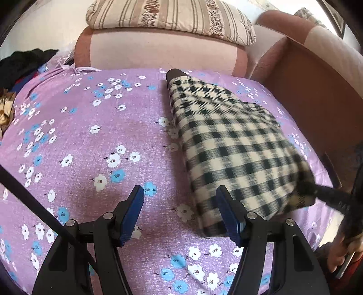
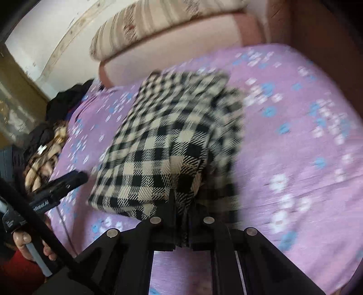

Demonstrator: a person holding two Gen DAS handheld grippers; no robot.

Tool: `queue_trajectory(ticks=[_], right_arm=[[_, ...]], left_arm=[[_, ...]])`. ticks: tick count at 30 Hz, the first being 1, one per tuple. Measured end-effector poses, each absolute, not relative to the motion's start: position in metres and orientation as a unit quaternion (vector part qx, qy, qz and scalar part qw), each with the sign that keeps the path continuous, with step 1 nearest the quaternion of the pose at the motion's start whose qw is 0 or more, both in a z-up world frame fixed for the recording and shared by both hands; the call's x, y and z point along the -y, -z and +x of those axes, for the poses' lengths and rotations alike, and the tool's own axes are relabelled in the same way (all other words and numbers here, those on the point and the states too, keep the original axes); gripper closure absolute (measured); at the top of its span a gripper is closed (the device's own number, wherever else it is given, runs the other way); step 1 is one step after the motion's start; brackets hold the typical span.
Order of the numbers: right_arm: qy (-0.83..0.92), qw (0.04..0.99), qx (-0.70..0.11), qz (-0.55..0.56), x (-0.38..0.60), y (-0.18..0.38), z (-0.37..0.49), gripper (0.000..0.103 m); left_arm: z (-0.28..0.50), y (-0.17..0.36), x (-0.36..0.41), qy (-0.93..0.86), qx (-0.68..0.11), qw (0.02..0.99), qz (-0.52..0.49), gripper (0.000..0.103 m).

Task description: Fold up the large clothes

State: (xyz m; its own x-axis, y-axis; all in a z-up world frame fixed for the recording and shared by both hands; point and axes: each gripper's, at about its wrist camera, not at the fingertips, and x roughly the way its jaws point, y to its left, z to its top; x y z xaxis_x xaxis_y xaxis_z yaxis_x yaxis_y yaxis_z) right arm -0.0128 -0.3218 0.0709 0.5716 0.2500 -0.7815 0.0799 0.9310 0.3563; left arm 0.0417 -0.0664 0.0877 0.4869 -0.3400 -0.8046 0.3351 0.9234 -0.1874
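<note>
A thick, woolly garment in black-and-cream check [image 1: 229,145], folded into a long wedge, lay on a lilac bedsheet printed with white and blue flowers [image 1: 90,140]. It sat just ahead and to the right of the left tongs [image 1: 180,215], whose blue-padded fingers [image 1: 133,211] stood apart over bare sheet, holding nothing; the right-hand finger was just beside the garment's near edge. The right tongs [image 2: 181,192] were closed together on the garment's near corner, cloth pinched between them.

The fabric looked soft, heavy and limp, likely to sag and slide open if lifted by one corner; the doubled edges and corners seemed the safest places to grip.

Beyond both tongs stood a pink padded headboard [image 1: 163,52] with a striped beige pillow [image 1: 170,18] on top. Far left of the left tongs sat a heap of dark clothes [image 1: 22,65], well apart. Nothing lay in the way on the sheet.
</note>
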Motion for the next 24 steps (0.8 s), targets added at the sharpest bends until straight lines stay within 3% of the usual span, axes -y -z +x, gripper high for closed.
queue_trajectory(ticks=[7, 10, 12, 18, 24], right_arm=[[-0.009, 0.847, -0.515, 0.13, 0.316, -0.045, -0.01, 0.094], [-0.013, 0.835, -0.527, 0.158, 0.331, -0.038, -0.01, 0.086], [-0.011, 0.839, -0.509, 0.192, 0.351, -0.047, -0.015, 0.07], [-0.006, 0.9, -0.347, 0.264, 0.381, -0.101, -0.024, 0.067], [-0.102, 0.876, -0.393, 0.261, 0.346, -0.079, 0.041, 0.067]], left_arm=[[0.042, -0.049, 0.105, 0.187, -0.491, 0.848, 0.07, 0.038], [0.044, -0.044, 0.107, 0.183, -0.497, 0.845, 0.08, 0.038], [0.044, -0.046, 0.11, 0.185, -0.494, 0.844, 0.096, 0.038], [0.045, -0.041, 0.113, 0.187, -0.494, 0.844, 0.095, 0.038], [0.045, -0.037, 0.115, 0.18, -0.491, 0.847, 0.091, 0.038]])
